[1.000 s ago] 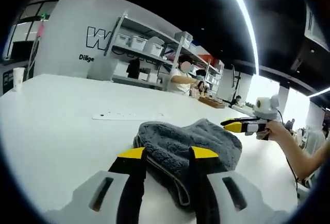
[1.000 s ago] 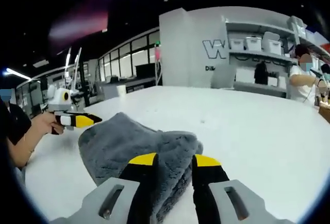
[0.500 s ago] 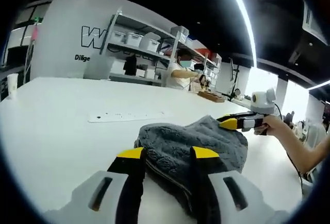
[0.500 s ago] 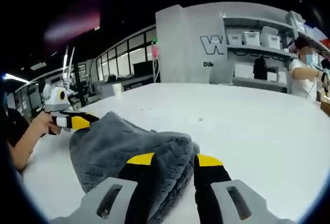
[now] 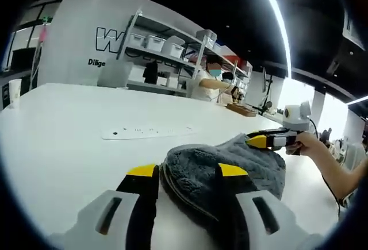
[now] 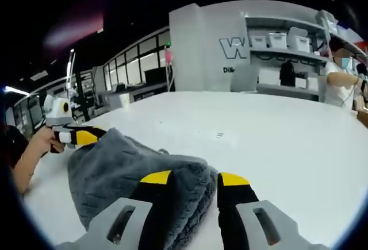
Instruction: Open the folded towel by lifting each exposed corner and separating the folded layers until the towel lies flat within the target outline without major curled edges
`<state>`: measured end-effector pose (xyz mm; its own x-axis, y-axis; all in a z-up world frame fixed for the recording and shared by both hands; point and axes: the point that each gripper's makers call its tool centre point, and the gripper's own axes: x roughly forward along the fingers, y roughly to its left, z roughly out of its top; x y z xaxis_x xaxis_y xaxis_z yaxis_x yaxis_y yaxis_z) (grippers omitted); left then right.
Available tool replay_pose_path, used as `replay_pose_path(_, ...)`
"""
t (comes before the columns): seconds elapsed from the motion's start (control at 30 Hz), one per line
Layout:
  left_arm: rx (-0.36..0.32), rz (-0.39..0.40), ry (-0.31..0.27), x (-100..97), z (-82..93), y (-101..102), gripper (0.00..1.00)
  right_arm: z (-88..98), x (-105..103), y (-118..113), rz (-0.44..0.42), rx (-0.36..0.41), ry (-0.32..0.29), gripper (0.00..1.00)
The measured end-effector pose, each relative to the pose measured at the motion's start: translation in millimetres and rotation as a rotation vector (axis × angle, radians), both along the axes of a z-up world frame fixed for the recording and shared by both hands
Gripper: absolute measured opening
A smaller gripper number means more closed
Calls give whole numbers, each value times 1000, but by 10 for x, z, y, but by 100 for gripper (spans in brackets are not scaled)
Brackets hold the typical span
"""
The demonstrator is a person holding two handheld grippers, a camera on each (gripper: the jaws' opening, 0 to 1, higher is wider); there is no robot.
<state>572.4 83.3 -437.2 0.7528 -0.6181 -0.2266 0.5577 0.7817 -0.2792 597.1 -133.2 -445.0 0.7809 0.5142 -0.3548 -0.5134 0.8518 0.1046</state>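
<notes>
Folded towel (image 5: 230,172) edge between left tool (image 5: 188,172), bare table (image 5: 63,129) around

The wall lettering (image 5: 107,41) is cut off by the shelving (image 5: 167,52). The grey towel (image 6: 132,175) passes behind the right gripper (image 6: 192,179), hiding its near edge. The person's hand (image 6: 43,141) runs off-frame.

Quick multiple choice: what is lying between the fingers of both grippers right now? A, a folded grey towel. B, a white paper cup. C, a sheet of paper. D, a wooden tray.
A: a fluffy grey towel lies bunched on the white table, with its near edge between the yellow-tipped fingers of the left gripper, and its other end between those of the right gripper.
</notes>
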Motion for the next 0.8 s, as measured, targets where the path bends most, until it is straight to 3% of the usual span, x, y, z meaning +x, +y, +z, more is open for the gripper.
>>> replay_pose_path(0.17,3,-19,18,-40,-61,-38,38,-66,6,50,13,13,24,24)
replay_pose_path(0.33,16,-27,12,-60,-51,-54,38,32,-29,129,48,39,-3,14)
replay_pose_path(0.47,19,-36,3,-98,-36,-63,38,169,-81,185,85,53,-53,4)
replay_pose_path(0.63,26,-46,8,-131,-57,-66,39,280,-170,258,126,24,-110,1)
replay_pose_path(0.8,32,-45,1,-159,-43,-51,38,476,-285,399,210,19,-226,0)
